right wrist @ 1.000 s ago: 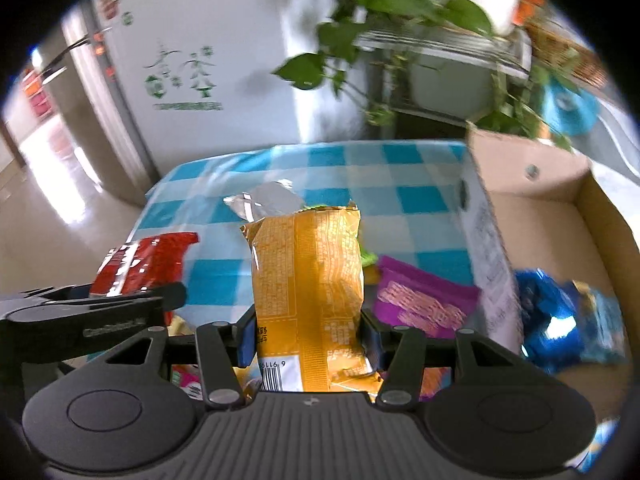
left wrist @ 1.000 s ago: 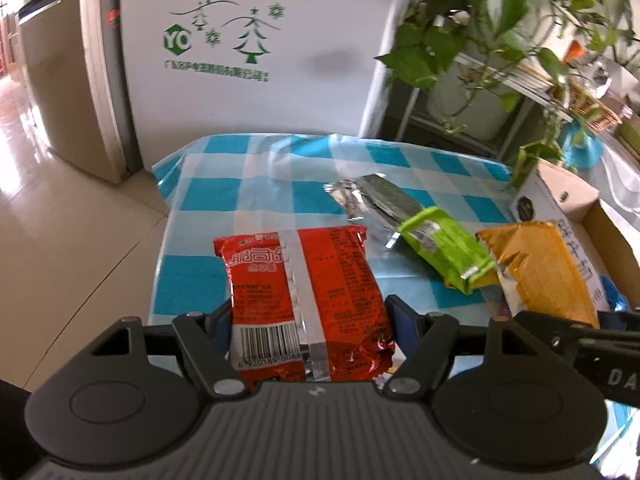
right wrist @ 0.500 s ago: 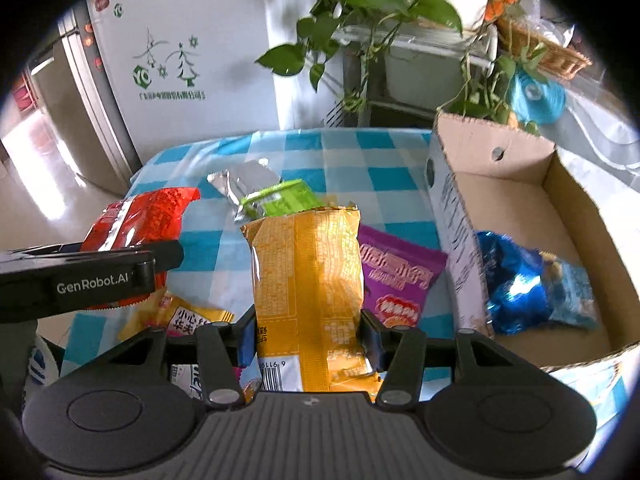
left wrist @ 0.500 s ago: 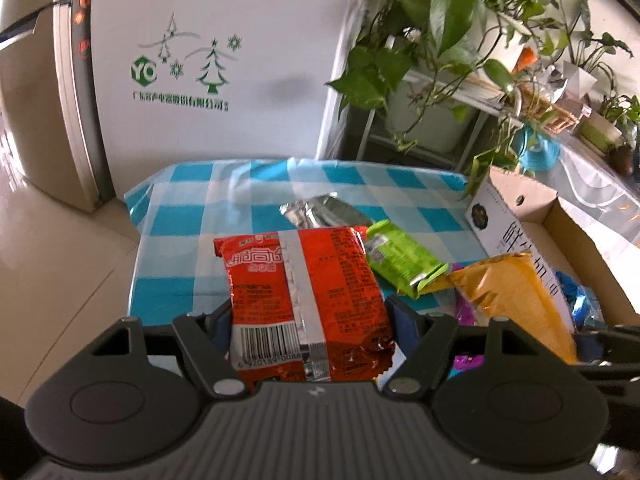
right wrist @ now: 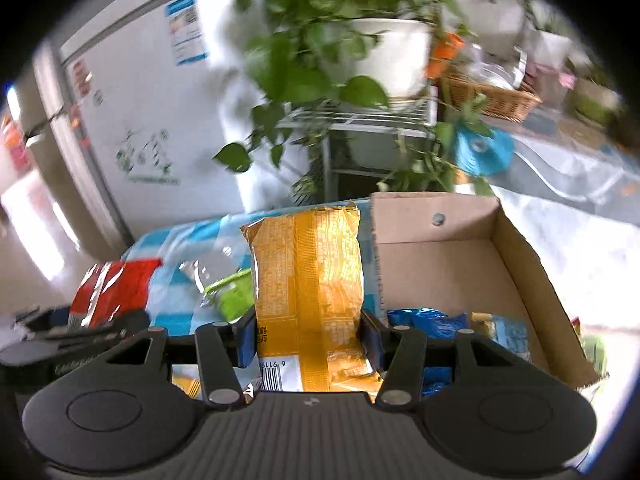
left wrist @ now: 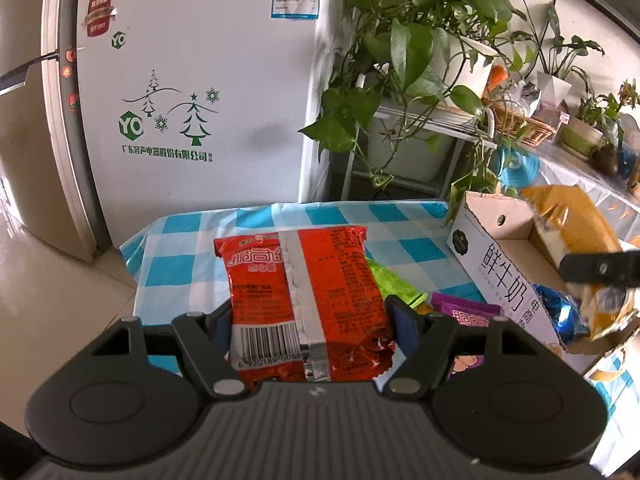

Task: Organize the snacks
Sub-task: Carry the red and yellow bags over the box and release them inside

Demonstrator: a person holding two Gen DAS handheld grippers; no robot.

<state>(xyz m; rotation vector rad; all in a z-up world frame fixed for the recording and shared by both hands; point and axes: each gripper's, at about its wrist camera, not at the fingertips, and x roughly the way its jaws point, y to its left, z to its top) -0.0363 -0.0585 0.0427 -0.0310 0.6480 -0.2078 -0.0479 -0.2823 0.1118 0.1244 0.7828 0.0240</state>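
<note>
My left gripper [left wrist: 310, 322] is shut on a red snack packet [left wrist: 300, 292], held upright above the blue-checked table [left wrist: 256, 220]. My right gripper [right wrist: 308, 336] is shut on a yellow snack packet [right wrist: 310, 280], lifted beside the open cardboard box [right wrist: 520, 264]. From the left wrist view the yellow packet [left wrist: 576, 232] hangs over the box [left wrist: 504, 264]. Blue packets [right wrist: 432, 322] lie inside the box. A green packet [right wrist: 234, 292] and a silver one [right wrist: 192, 272] lie on the table; a purple packet [left wrist: 468, 312] rests against the box's side.
A white fridge [left wrist: 200, 92] stands behind the table. Potted plants [left wrist: 420, 40] on a metal rack [right wrist: 360, 136] hang over the table's far right corner. A wicker basket [right wrist: 492, 96] and more pots line a side counter. Tiled floor [left wrist: 52, 280] lies to the left.
Both grippers have risen with their packets, and the views tilt up. The right gripper with the yellow packet has swung right, from over the table to above the box.
</note>
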